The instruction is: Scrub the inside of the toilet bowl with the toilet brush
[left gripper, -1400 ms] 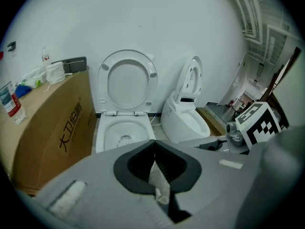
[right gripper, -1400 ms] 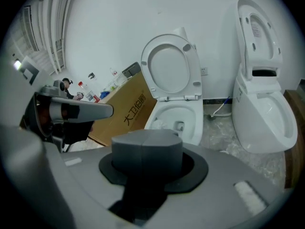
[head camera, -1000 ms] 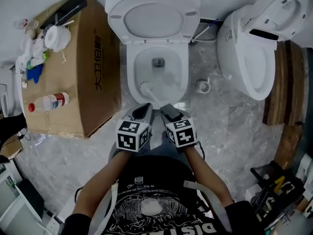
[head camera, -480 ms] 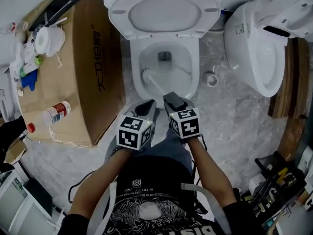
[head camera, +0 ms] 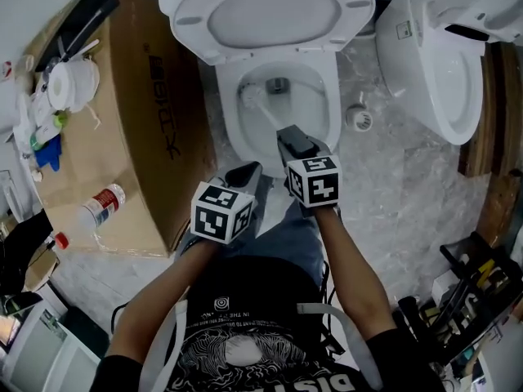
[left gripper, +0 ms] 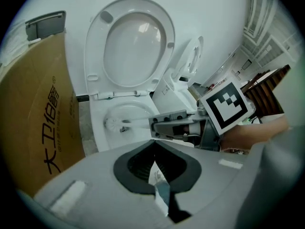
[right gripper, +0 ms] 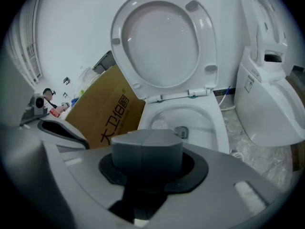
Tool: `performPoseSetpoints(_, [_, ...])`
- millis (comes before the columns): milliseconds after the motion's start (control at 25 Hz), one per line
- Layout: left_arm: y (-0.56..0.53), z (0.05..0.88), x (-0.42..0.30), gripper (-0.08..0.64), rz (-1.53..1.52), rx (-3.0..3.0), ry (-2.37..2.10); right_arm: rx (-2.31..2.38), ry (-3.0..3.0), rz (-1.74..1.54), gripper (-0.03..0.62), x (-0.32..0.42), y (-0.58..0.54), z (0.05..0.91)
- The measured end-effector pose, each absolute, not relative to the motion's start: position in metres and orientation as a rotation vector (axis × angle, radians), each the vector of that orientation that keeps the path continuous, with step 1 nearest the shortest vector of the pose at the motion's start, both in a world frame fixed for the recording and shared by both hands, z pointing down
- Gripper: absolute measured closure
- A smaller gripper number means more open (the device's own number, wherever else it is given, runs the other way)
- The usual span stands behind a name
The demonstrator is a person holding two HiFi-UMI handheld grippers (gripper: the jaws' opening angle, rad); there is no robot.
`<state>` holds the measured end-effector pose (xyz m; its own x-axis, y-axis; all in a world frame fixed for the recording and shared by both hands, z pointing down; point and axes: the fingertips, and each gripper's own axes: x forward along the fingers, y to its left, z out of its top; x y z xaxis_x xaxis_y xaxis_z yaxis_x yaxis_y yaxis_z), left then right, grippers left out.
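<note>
Holding brush (head camera: pixel 251 97) in bowl (head camera: pixel 330 127), R gripper (head camera: pixel 285 133)

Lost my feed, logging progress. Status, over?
Right gripper shut on toilet brush; brush head in toilet bowl, far-left wall. Left gripper shut, empty, short of the bowl. Seat up, nothing in the way.

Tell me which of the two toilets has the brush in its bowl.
The middle toilet, beside the cardboard box: the toilet brush has its head in that bowl. The toilet on the right shows none.
</note>
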<state>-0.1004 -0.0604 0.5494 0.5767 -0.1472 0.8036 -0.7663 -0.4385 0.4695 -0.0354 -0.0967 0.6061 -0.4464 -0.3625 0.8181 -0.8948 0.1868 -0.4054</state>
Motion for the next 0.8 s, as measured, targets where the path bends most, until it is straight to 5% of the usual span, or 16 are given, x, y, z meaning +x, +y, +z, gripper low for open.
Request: performPoseSetpoints(800, [-0.046,0.547,-0.084,0.569,0.848,1.893,-0.76,1.386,-1.78,1.202,0.443,0.061,-0.113,0.608])
